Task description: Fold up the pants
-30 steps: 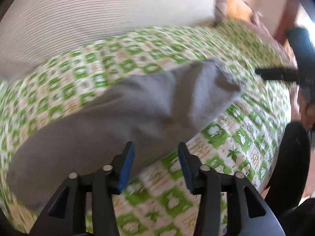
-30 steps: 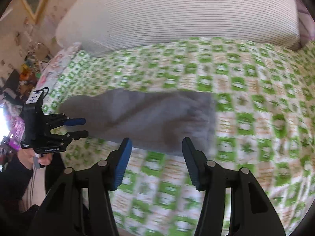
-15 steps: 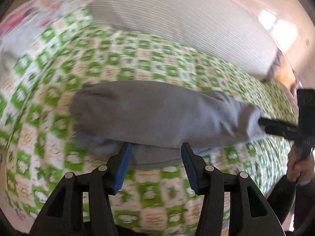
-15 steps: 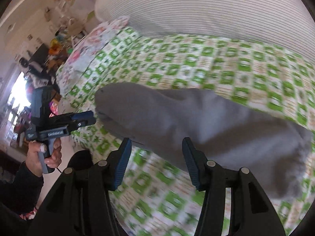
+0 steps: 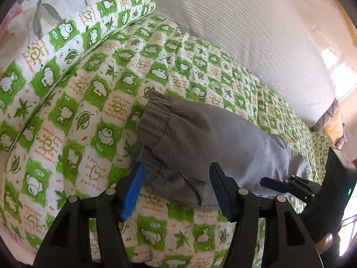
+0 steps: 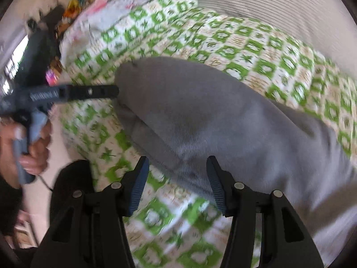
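- Pants (image 5: 200,147): grey, laid flat on the bed cover (image 5: 93,102), running from about 9 o'clock to 3 o'clock in the left wrist view. Ribbed cuff (image 5: 156,120) at the 9 o'clock end, w/ a second cuff layer just below it.
- Left gripper (image 5: 176,189): jaws wide apart, nothing held. Blue pad (image 5: 132,194) sits just beside the cuff end at about 7 o'clock; other finger overlaps the pants' near edge. Cloth lies between the fingers, but can't tell if they touch it.
- Right gripper (image 6: 177,183): jaws also wide apart, holding nothing. It hangs over the pants' (image 6: 212,120) near edge at 6 o'clock of its own view; view is motion-blurred, so contact can't be judged.
- In the right wrist view the left gripper (image 6: 113,90) comes in from 9 o'clock, tip at the pants' end; a hand (image 6: 29,143) grips its handle.
- In the left wrist view the right gripper (image 5: 267,182) shows at about 4 o'clock, tip at the pants' far end.
- Striped pillow (image 5: 256,35) lies past the pants at 12–2 o'clock. Floral cloth (image 5: 44,2) at 11 o'clock.
- Bed cover: green-and-white check w/ leaf and frog prints; folded edge raised at 10 o'clock.
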{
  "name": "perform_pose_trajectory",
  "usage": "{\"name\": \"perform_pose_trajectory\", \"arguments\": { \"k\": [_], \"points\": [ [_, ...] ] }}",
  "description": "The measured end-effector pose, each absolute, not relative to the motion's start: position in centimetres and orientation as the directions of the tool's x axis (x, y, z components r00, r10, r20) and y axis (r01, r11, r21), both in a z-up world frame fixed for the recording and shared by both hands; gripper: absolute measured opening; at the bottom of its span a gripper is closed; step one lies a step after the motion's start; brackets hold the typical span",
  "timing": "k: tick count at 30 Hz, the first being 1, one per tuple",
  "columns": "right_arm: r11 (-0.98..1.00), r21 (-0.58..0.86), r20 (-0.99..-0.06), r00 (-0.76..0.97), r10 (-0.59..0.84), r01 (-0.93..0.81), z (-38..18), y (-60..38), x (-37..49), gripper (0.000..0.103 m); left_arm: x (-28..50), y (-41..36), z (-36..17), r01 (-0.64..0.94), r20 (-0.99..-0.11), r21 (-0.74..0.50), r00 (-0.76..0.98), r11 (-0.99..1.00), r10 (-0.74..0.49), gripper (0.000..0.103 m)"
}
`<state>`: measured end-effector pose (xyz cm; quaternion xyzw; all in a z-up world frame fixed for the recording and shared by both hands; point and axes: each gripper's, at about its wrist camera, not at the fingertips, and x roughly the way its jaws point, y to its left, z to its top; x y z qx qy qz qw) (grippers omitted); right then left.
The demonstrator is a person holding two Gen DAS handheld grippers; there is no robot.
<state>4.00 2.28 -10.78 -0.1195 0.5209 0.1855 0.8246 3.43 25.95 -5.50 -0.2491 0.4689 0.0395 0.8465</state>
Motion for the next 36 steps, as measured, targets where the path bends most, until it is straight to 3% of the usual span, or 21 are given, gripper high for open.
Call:
{"name": "perform_pose_trajectory", "arguments": {
  "k": [7, 8, 9, 10, 12, 13, 15, 23, 36],
  "points": [
    [0.875, -0.206, -0.894, 0.447, 0.013, -0.439, -13.5, 3.4, 5.2, 0.054, 4.8, 26.2, -6.5, -0.322, -0.827, -0.349, 0.548, 0.88, -0.128, 0.059],
    [0.879, -0.196, -0.895, 0.445, 0.02, -0.434, -13.6, 3.2, 5.4, 0.049, 4.9, 26.1, -6.5, -0.322, -0.83, -0.333, 0.546, 0.886, -0.113, 0.057],
    [0.882, -0.196, -0.895, 0.446, 0.018, -0.428, -13.6, 3.0, 5.5, 0.04, 5.1, 26.0, -6.6, -0.321, -0.83, -0.319, 0.548, 0.892, -0.1, 0.043],
    [0.885, -0.198, -0.894, 0.447, 0.013, -0.421, -13.5, 2.7, 5.7, 0.035, 5.2, 26.0, -6.7, -0.32, -0.831, -0.318, 0.546, 0.893, -0.1, 0.036],
    [0.893, -0.182, -0.894, 0.446, 0.024, -0.411, -13.1, 2.2, 6.0, 0.004, 5.2, 26.1, -6.7, -0.325, -0.829, -0.318, 0.552, 0.891, -0.094, 0.026],
    [0.897, -0.181, -0.892, 0.451, 0.023, -0.404, -12.9, 2.2, 6.1, 0.001, 5.2, 26.2, -6.6, -0.323, -0.823, -0.322, 0.56, 0.89, -0.095, 0.024],
    [0.901, -0.16, -0.891, 0.451, 0.044, -0.404, -12.3, 1.8, 6.0, 0.001, 5.1, 26.1, -6.2, -0.313, -0.813, -0.329, 0.574, 0.891, -0.098, 0.018],
    [0.862, -0.12, -0.895, 0.43, 0.121, -0.493, -11.4, 2.9, 4.2, 0.002, 4.4, 25.9, -4.2, -0.293, -0.784, -0.362, 0.609, 0.885, -0.119, 0.011],
    [0.873, -0.149, -0.879, 0.467, 0.099, -0.465, -11.3, 4.3, 3.9, 0.004, 4.7, 26.0, -3.1, -0.279, -0.759, -0.421, 0.63, 0.863, -0.167, 0.01]
  ]
}}
